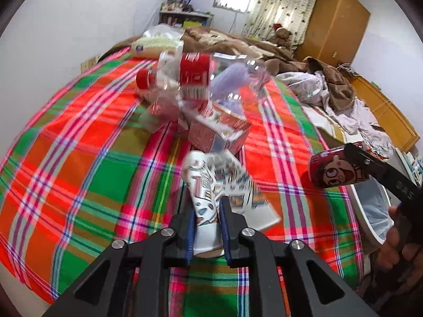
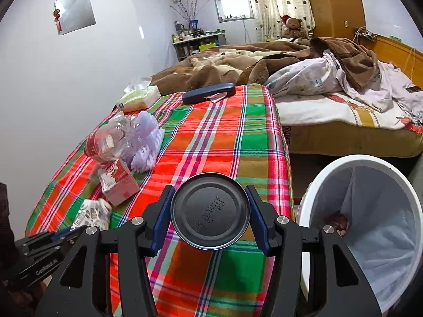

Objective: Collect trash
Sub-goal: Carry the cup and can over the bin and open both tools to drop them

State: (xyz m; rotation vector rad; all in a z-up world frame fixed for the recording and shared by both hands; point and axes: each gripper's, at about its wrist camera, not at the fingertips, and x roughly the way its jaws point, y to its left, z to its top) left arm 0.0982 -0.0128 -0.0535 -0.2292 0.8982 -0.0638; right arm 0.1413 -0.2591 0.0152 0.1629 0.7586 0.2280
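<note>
My left gripper (image 1: 207, 227) is shut on a crushed printed paper cup (image 1: 211, 185), held just above the plaid tablecloth (image 1: 79, 158). My right gripper (image 2: 210, 214) is shut on a red drink can (image 2: 210, 211); its grey bottom faces the right wrist camera. From the left wrist the can (image 1: 335, 169) shows at the right, beyond the table edge. A crushed clear bottle with a red label (image 1: 195, 76), a small red carton (image 1: 219, 132) and lilac foam netting (image 2: 146, 142) lie on the cloth. The white bin (image 2: 330, 179) stands right of the table.
A tissue pack (image 2: 138, 99) and a dark glasses case (image 2: 208, 92) lie at the table's far end. Behind it is a bed with brown blankets (image 2: 238, 66). The bin has a pale liner and something reddish (image 2: 341, 223) at its bottom. A hand (image 1: 391, 248) holds the right gripper.
</note>
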